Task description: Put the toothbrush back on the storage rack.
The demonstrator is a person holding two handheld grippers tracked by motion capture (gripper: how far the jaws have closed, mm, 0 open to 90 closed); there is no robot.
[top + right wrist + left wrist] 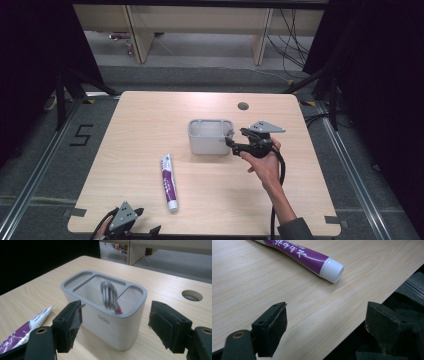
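With the fork (109,297) (blurred) inside the grey holder (107,322), back the right gripper (115,325) straight away, jaws spread and empty.

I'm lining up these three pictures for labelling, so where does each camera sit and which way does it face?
High view: above the near table edge, looking forward and down; forearm and both hand-held grippers show.
Left gripper view: on the left hand-held gripper, looking across the near edge at the toothpaste tube; two open jaws show.
Right gripper view: on the right hand-held gripper, facing the grey holder with a fork; open jaws show.
Shared: all three show the tube.
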